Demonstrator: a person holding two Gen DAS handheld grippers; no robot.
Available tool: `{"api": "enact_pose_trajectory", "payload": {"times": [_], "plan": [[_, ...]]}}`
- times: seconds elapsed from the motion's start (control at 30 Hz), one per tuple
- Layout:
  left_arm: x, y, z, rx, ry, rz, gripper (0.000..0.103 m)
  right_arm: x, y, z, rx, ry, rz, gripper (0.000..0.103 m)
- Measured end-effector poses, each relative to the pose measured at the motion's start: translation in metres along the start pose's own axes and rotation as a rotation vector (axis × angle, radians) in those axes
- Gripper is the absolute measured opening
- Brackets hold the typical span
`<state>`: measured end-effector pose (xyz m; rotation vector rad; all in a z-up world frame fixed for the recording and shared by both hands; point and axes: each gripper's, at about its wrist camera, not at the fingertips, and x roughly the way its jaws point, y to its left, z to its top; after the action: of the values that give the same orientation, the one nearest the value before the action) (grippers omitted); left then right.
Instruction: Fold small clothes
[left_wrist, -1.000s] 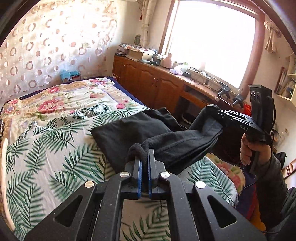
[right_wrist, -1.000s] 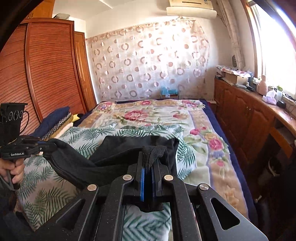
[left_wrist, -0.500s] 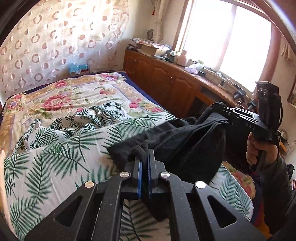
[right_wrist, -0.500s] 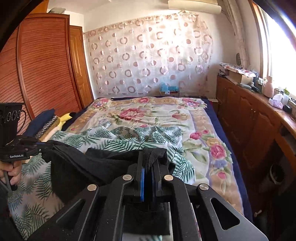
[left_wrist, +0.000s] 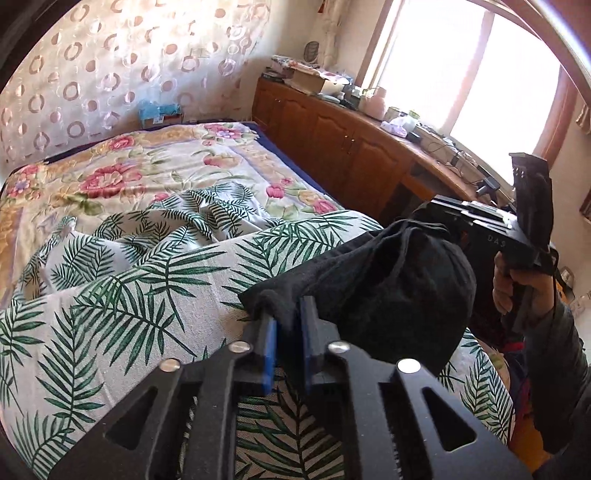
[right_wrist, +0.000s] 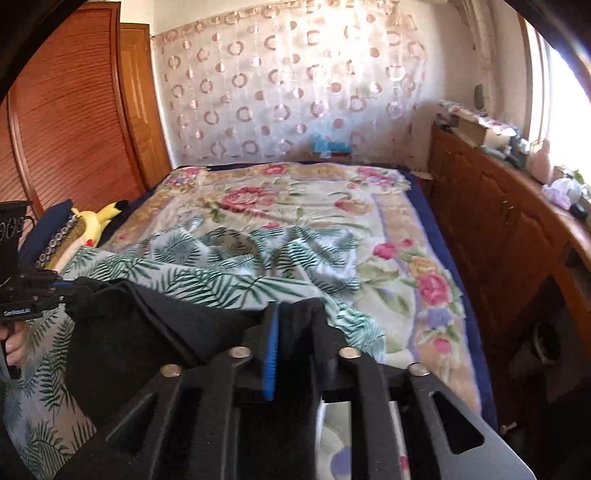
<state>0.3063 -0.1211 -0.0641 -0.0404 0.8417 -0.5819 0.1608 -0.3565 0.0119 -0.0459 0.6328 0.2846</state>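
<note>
A wide bed (right_wrist: 417, 236) fills the room, its thick blanket printed with pink roses on cream and edged in navy, and over the near half lies a crumpled palm-leaf sheet (left_wrist: 155, 280), thin and wrinkled into ridges. Behind the bed hangs a sheer curtain (right_wrist: 295, 85) patterned with rings; a slatted wooden wardrobe (right_wrist: 70, 122) stands on one side, and along the other runs a low wooden cabinet (left_wrist: 343, 147) under a bright, washed-out window (left_wrist: 461, 62), its top crowded with small items too blurred to name. A yellow plush toy (right_wrist: 99, 218) lies at the bed's edge beside a pile of folded fabrics, partly cut off. The black garment (left_wrist: 388, 288), soft and fleecy, hangs bunched between the two tools over the near edge of the bed, its lower part hidden behind the gripper bodies. The left gripper (left_wrist: 288, 317) has just been opening: its blue-padded jaws stand apart with a corner of the cloth lying loose between them. The right gripper (right_wrist: 295, 314) has likewise been parting, dark cloth filling the gap; whether the pads press it is hard to make out. A hand (left_wrist: 517, 280) grips the right tool's handle
</note>
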Motion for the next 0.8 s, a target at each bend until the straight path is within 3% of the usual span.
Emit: {"api": "enact_pose_trajectory", "payload": {"times": [0.03,0.07,0.13,0.2,0.4,0.5,0.57,0.8], "plan": [[-0.004,-0.002,0.0,0.017,-0.014,0.013,0.041,-0.007,-0.002,0.002,0.005,-0.017,-0.019,0.054],[-0.009,-0.004,0.0,0.034,-0.035,0.033,0.045,-0.014,-0.005,0.002,0.011,-0.031,-0.024,0.056],[-0.018,-0.002,0.0,0.041,-0.062,0.029,0.072,-0.03,-0.007,0.001,0.014,-0.051,-0.036,0.056],[-0.024,0.001,-0.002,0.032,-0.072,0.012,0.081,-0.042,-0.005,-0.004,0.002,-0.052,-0.023,0.056],[-0.006,0.002,-0.006,0.032,0.008,0.028,0.081,-0.026,0.014,-0.024,-0.044,0.069,0.02,0.057],[0.013,0.002,-0.007,0.021,0.052,0.029,0.081,-0.017,0.016,-0.023,-0.011,0.098,0.043,0.057],[0.028,0.004,-0.005,-0.002,0.084,0.033,0.081,-0.013,0.017,-0.022,-0.011,0.114,0.038,0.065],[0.053,0.013,-0.002,-0.055,0.131,0.007,0.081,0.009,0.008,-0.013,0.036,0.205,0.084,0.066]]}}
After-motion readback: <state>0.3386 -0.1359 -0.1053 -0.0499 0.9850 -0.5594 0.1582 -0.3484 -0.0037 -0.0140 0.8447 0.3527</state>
